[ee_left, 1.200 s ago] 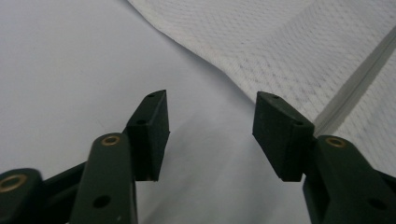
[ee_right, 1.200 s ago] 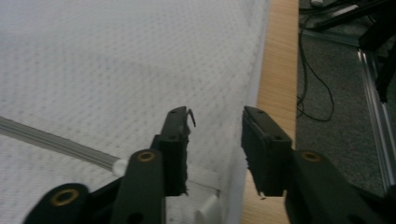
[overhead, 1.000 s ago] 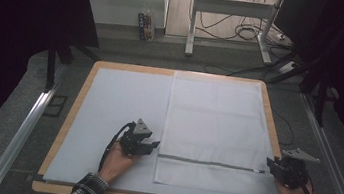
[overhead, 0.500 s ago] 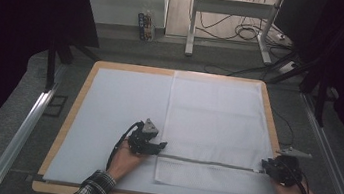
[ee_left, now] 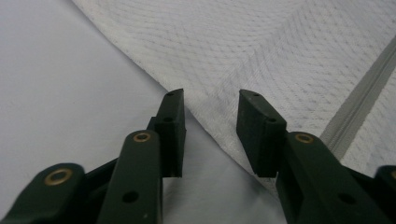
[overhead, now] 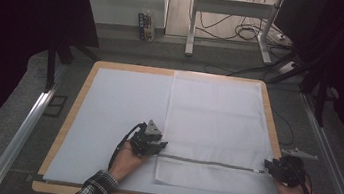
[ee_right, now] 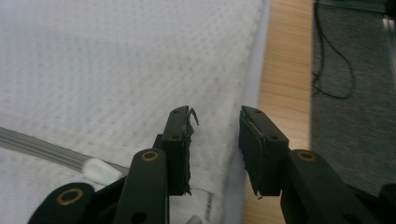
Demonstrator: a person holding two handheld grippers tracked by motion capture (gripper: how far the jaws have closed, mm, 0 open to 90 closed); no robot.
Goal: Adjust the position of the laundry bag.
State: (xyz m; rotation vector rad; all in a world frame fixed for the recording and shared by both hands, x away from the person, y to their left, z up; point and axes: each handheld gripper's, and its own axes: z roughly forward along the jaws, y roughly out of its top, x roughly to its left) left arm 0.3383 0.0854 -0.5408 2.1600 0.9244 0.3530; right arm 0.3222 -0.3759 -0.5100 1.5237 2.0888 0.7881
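White mesh laundry bag (overhead: 216, 128) lies flat on the right half of the tabletop (overhead: 113, 104), its zipper (overhead: 211, 163) running across near the near edge; left gripper (overhead: 149, 143) at the bag's left edge, fingers (ee_left: 170, 123) spread; right gripper (overhead: 285, 171) at its right edge, fingers (ee_right: 180, 140) spread.

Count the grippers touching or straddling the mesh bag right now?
2. The left gripper sits open over the mesh bag's left edge, by the zipper; the right gripper is open at the right edge, near the zipper's other end.
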